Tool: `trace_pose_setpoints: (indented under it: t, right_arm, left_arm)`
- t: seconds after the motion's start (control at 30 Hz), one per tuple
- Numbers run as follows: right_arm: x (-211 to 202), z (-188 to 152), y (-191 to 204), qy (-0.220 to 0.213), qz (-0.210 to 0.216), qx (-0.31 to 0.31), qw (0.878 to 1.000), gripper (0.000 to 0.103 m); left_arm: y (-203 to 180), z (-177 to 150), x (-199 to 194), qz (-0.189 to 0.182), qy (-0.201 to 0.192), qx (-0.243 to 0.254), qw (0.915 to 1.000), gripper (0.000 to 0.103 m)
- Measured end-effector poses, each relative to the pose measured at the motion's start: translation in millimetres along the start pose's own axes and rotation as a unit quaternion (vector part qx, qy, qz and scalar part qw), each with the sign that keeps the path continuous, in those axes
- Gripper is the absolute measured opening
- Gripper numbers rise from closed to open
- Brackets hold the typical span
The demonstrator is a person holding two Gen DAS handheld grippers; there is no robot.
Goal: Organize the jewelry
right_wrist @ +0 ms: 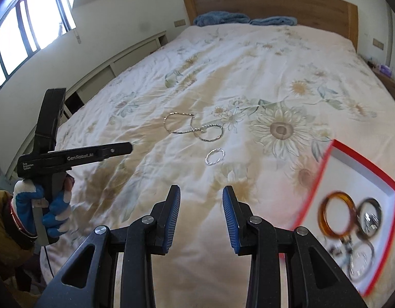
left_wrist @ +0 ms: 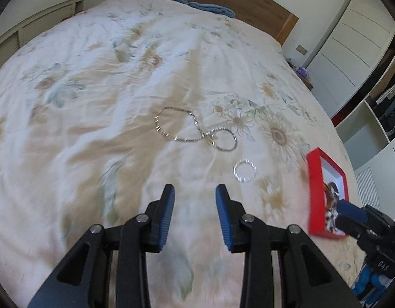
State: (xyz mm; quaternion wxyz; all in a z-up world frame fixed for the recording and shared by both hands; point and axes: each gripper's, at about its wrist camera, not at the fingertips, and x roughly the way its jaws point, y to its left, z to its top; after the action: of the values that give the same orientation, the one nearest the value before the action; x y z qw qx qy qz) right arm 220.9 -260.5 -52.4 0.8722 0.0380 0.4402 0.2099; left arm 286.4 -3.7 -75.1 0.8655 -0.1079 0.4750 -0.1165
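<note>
A silver chain necklace (left_wrist: 177, 125) lies looped on the floral bedspread, overlapping a silver bracelet (left_wrist: 224, 138); both show in the right wrist view, the necklace (right_wrist: 179, 123) and the bracelet (right_wrist: 210, 133). A small clear bangle (left_wrist: 245, 170) lies nearer, also in the right wrist view (right_wrist: 214, 156). A red jewelry box (right_wrist: 361, 205) at the right holds an amber bangle (right_wrist: 337, 215) and a dark bangle (right_wrist: 369, 217). My left gripper (left_wrist: 195, 192) is open and empty, short of the clear bangle. My right gripper (right_wrist: 201, 195) is open and empty, left of the box.
The bedspread (right_wrist: 248, 77) covers the whole bed. Blue pillows (right_wrist: 223, 18) lie at the wooden headboard (right_wrist: 274, 2). Low cabinets (right_wrist: 120, 66) and a window line the left wall. White wardrobe doors (left_wrist: 351, 46) and open shelves stand at the right.
</note>
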Motion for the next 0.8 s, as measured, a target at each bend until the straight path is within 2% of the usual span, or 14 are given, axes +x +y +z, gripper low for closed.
trace_pose_setpoints:
  t: [0.2, 0.5, 0.67, 0.8]
  right_arm:
    - [53, 18, -17, 0.017, 0.012, 0.002, 1.000, 0.034]
    - [115, 36, -27, 0.035, 0.026, 0.001, 0.999, 0.034]
    - [143, 40, -31, 0.050, 0.026, 0.003, 0.998, 0.034]
    - [155, 40, -33, 0.056, 0.025, 0.007, 0.998, 0.034]
  left_arm:
    - [2, 25, 52, 0.008, 0.011, 0.016, 0.9998, 0.032]
    - [34, 44, 95, 0.012, 0.020, -0.031, 0.9992, 0.032]
    - [42, 48, 108, -0.001, 0.022, -0.050, 0.9985, 0.032]
    - [42, 55, 117, -0.019, 0.017, -0.065, 0.9975, 0.042]
